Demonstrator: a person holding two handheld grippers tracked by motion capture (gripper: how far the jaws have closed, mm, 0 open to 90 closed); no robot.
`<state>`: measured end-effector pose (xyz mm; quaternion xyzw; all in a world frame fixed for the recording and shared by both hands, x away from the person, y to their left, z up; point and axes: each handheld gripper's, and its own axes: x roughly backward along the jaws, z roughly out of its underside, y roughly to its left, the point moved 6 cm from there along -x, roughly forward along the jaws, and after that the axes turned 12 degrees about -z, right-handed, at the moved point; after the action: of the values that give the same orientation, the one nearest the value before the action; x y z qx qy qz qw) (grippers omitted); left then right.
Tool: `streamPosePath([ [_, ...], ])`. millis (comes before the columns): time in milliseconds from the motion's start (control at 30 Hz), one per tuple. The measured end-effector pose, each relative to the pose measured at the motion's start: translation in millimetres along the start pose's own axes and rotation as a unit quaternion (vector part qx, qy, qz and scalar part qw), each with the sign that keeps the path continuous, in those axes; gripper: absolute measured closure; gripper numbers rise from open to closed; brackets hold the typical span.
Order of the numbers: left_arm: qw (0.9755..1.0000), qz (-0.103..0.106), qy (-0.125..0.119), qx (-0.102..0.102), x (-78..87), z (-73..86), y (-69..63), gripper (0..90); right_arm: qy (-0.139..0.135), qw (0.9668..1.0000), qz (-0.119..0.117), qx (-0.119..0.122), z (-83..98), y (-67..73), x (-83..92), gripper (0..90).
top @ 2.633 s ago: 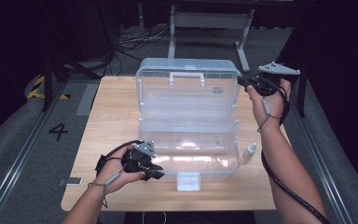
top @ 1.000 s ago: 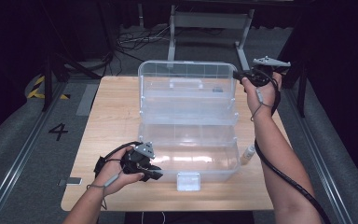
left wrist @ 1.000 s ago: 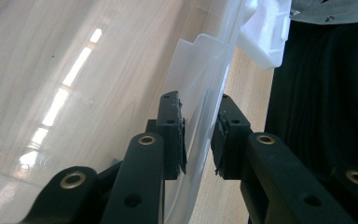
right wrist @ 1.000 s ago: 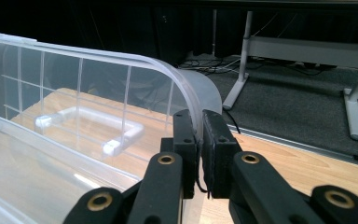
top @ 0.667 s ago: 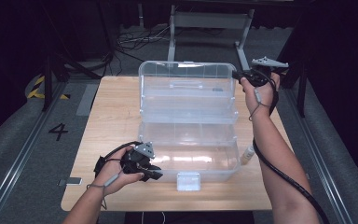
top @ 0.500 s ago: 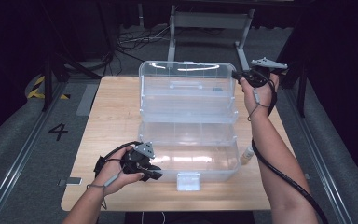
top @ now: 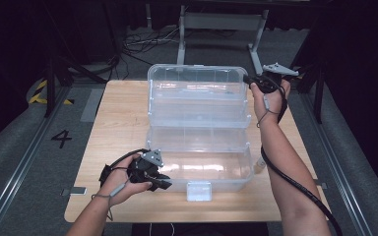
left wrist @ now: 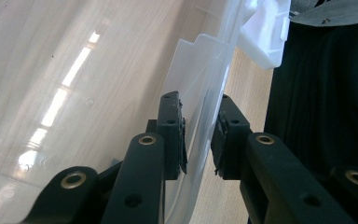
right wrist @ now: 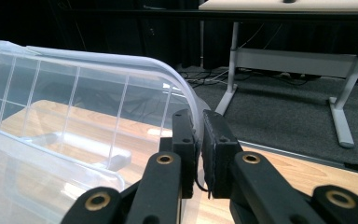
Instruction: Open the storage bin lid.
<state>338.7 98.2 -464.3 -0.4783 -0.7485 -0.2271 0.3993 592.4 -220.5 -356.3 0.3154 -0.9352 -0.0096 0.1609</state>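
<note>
A clear plastic storage box (top: 202, 164) stands on the wooden table (top: 118, 123) with its lid (top: 197, 93) swung up at the back. My left gripper (top: 164, 183) is at the box's front left corner. In the left gripper view its jaws (left wrist: 199, 135) straddle the clear front wall (left wrist: 200, 79) and are shut on it. My right gripper (top: 250, 78) is at the lid's upper right corner. The right gripper view has its jaws (right wrist: 199, 140) shut on the lid's curved rim (right wrist: 186, 93).
A white latch (top: 199, 191) hangs at the middle of the box's front. A small white tube (top: 261, 164) lies on the table right of the box, beside my right forearm. A metal table frame (top: 221, 22) stands behind on the grey floor.
My right gripper has moved left from beside the lid to its upper right corner and closed on the rim. The left gripper and the box have stayed put.
</note>
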Motion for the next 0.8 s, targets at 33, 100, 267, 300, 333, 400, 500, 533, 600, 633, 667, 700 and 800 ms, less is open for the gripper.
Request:
streamPosePath([
  [33,1.0000,0.000,0.000,0.001,0.0,0.0,0.0,75.6,0.000,1.0000,0.001,0.000,0.5,-0.4,-0.7,84.6],
  [100,1.0000,0.001,0.000,0.001,0.1,0.1,0.0,75.6,0.001,1.0000,0.002,0.000,0.8,-1.1,-2.5,84.6],
  [267,1.0000,0.001,-0.001,0.002,0.2,0.3,0.2,75.6,0.007,1.0000,0.005,-0.003,2.3,-3.5,-6.4,84.6],
  [300,1.0000,0.001,-0.001,0.001,0.1,0.4,0.2,75.6,0.007,1.0000,0.005,-0.004,2.6,-4.0,-7.0,84.6],
  [333,1.0000,0.001,-0.001,0.002,0.1,0.4,0.3,75.6,0.008,0.9999,0.005,-0.004,3.1,-4.9,-8.0,84.6],
  [400,1.0000,0.001,-0.001,0.001,0.2,0.4,0.5,75.6,0.010,0.9999,0.007,-0.006,4.2,-6.1,-10.1,84.5],
  [500,1.0000,0.001,-0.002,0.001,0.2,0.6,0.5,75.6,0.014,0.9999,0.008,-0.006,5.0,-7.1,-12.8,84.5],
  [533,1.0000,0.001,-0.002,0.003,0.1,0.7,0.4,75.6,0.014,0.9999,0.008,-0.006,5.0,-7.1,-12.8,84.5],
  [600,1.0000,0.001,-0.001,0.005,0.3,1.0,0.3,75.5,0.015,0.9998,0.009,-0.008,5.8,-8.3,-14.3,84.4],
  [633,1.0000,0.001,-0.001,0.003,0.3,1.0,0.6,75.5,0.016,0.9998,0.009,-0.009,6.1,-8.8,-15.1,84.4],
  [667,1.0000,0.001,-0.001,0.004,0.3,1.1,0.4,75.6,0.018,0.9998,0.009,-0.010,6.6,-9.3,-16.0,84.4],
  [700,1.0000,0.001,-0.003,0.003,0.1,0.9,0.7,75.6,0.019,0.9997,0.009,-0.009,7.0,-10.0,-17.0,84.3],
  [800,1.0000,0.002,-0.003,0.003,0.1,1.0,0.7,75.5,0.024,0.9996,0.009,-0.012,8.8,-12.3,-20.2,84.2],
])
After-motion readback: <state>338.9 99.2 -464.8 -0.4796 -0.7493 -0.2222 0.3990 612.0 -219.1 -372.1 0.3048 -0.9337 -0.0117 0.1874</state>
